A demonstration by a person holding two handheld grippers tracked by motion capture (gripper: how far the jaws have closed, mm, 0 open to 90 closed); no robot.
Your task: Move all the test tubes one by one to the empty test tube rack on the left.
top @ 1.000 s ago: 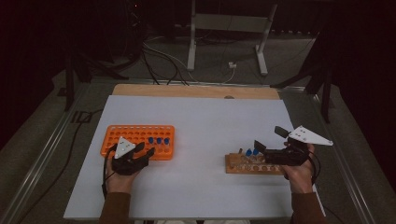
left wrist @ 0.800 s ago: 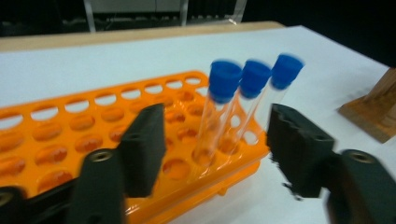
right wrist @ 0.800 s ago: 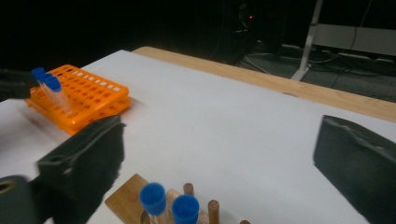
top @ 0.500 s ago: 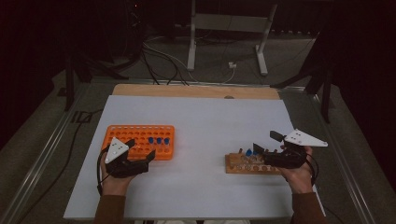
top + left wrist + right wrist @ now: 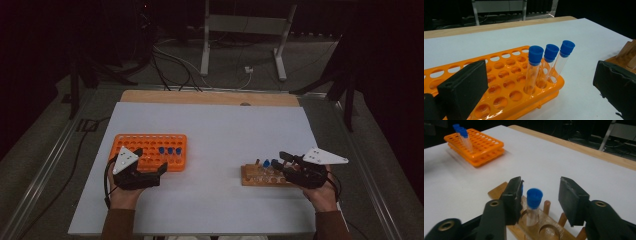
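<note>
While my left gripper (image 5: 536,95) gapes empty, my right gripper (image 5: 540,202), closing, straddles untouched the upright blue-capped tube (image 5: 534,206) in the near-right wooden rack (image 5: 499,191).

White table top (image 5: 210,125), bare across its middle. Wooden strip (image 5: 200,97) along its far edge. Beyond, dark floor: loose cables (image 5: 175,60), white plug (image 5: 248,70), grey metal stand legs (image 5: 242,45). Metal rail (image 5: 40,175) left of table.

Dim room, dark surroundings; the white table (image 5: 215,130) is lit softly, close jaws blurred.
</note>
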